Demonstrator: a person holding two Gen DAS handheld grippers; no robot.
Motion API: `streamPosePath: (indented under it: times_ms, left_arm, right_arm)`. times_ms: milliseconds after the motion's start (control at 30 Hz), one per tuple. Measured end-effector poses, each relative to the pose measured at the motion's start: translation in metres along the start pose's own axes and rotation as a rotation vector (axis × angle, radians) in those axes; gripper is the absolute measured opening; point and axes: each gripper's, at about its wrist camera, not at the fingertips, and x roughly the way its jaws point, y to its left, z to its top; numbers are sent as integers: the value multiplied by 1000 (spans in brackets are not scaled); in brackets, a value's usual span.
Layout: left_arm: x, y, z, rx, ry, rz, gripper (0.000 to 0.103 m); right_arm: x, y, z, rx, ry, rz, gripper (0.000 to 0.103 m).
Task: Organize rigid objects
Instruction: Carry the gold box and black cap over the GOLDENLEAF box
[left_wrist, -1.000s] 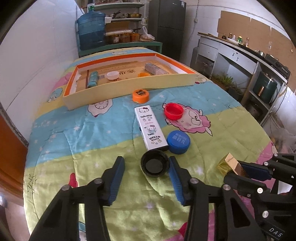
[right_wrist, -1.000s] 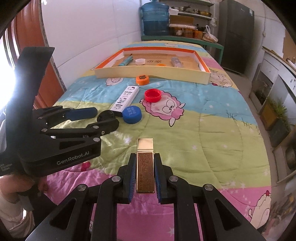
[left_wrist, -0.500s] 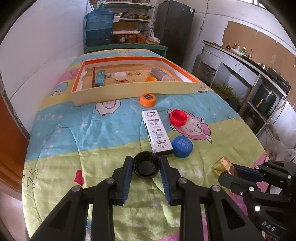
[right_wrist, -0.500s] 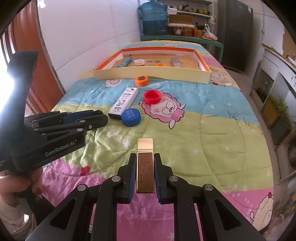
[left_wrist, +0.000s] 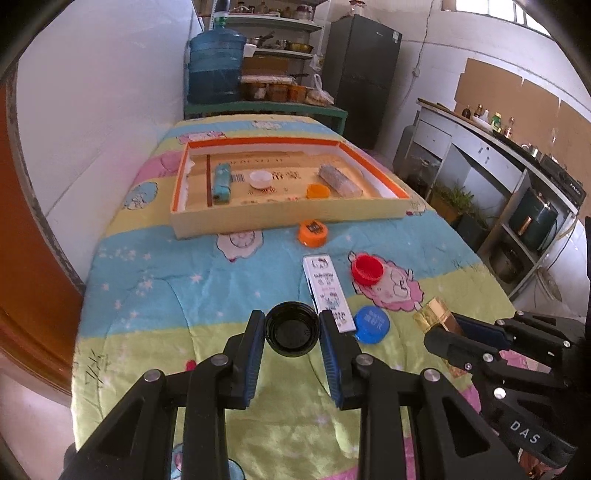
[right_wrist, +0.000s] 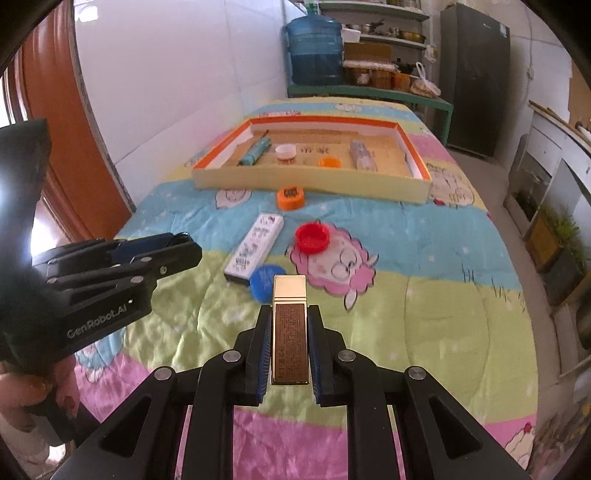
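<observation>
Left gripper (left_wrist: 291, 334), marked "GenRobot.AI", jaws pinching black cap (left_wrist: 291, 328) above the quilt (left_wrist: 155, 295); right gripper (right_wrist: 290, 345), marked "DAS", jaws clamping gold box (right_wrist: 290, 328), fine print unreadable.

Both cams ride on the hand-held grippers and look forward and steeply down along the fingers, close over the near end of the cartoon quilt (left_wrist: 147, 295). Left wrist view sits on the left side, facing the orange-rimmed tray (left_wrist: 288, 218) and the blue water jug (left_wrist: 216, 66) at the far wall; the right hand-held gripper (left_wrist: 439, 325) pokes in at its right edge. Right wrist view shows the same tray (right_wrist: 310, 177), jug (right_wrist: 314, 51) and quilt (right_wrist: 443, 295), with the left hand-held gripper (right_wrist: 184, 247) at its left edge.
</observation>
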Motion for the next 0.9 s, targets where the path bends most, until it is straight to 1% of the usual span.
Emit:
streamPosePath:
  times_ms: [133, 533, 733, 900]
  left_arm:
    - [-3, 4, 7, -14, -13, -5, 30]
    - [-4, 3, 28, -23, -31, 18, 30]
    - [-4, 5, 40, -43, -41, 40, 30]
    - [-4, 5, 53, -58, -56, 75, 30]
  right_arm:
    - [-1, -1, 11, -5, -18, 2, 18]
    - [0, -5, 35, -10, -39, 7, 18]
    - [0, -10, 48, -2, -59, 6, 18]
    - [0, -12, 62, -1, -78, 1, 18]
